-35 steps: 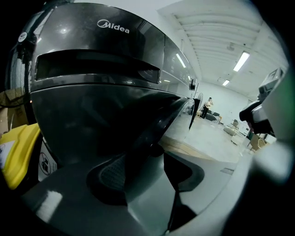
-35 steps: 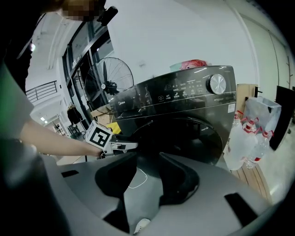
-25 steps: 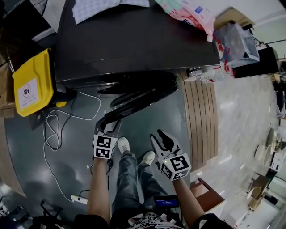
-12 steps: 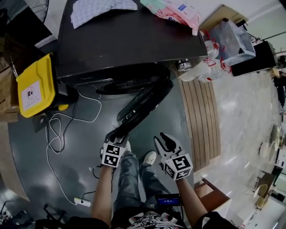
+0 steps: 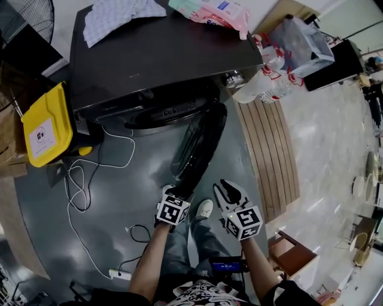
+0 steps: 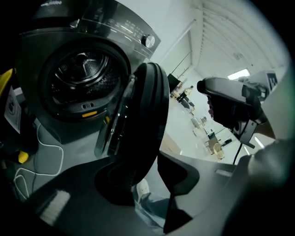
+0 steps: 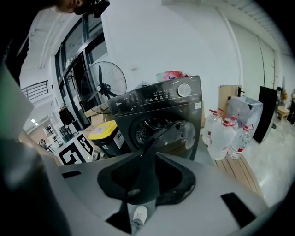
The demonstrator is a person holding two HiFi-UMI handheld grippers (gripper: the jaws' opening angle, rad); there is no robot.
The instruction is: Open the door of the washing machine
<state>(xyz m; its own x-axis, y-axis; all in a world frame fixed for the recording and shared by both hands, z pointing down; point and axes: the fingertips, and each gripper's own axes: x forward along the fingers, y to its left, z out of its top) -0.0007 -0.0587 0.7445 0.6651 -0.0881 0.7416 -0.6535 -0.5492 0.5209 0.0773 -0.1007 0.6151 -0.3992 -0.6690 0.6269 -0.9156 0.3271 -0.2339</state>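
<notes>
The dark washing machine [image 5: 149, 60] stands at the top of the head view, its drum opening [image 6: 83, 83] uncovered. Its round door [image 5: 200, 143] is swung wide and points out from the front towards me. My left gripper [image 5: 179, 192] is at the door's free end. In the left gripper view the door's rim [image 6: 143, 106] sits between the jaws of the left gripper [image 6: 147, 170], which are closing on it. My right gripper [image 5: 226, 191] hangs just right of the door's end, apart from it. Its jaws are closing with nothing between them, and the door [image 7: 177, 133] shows beyond the right gripper [image 7: 145, 184].
A yellow-lidded bin [image 5: 43, 125] stands left of the machine, with a white cable [image 5: 84, 179] looped on the floor. Water bottles [image 5: 263, 83] and a slatted wooden platform [image 5: 263, 149] lie to the right. A cloth [image 5: 119, 15] and a pink pack [image 5: 212, 9] rest on the machine.
The door has swung from nearly along the machine's front to pointing out at me. My left gripper moved right with its rim. The right gripper barely shifted.
</notes>
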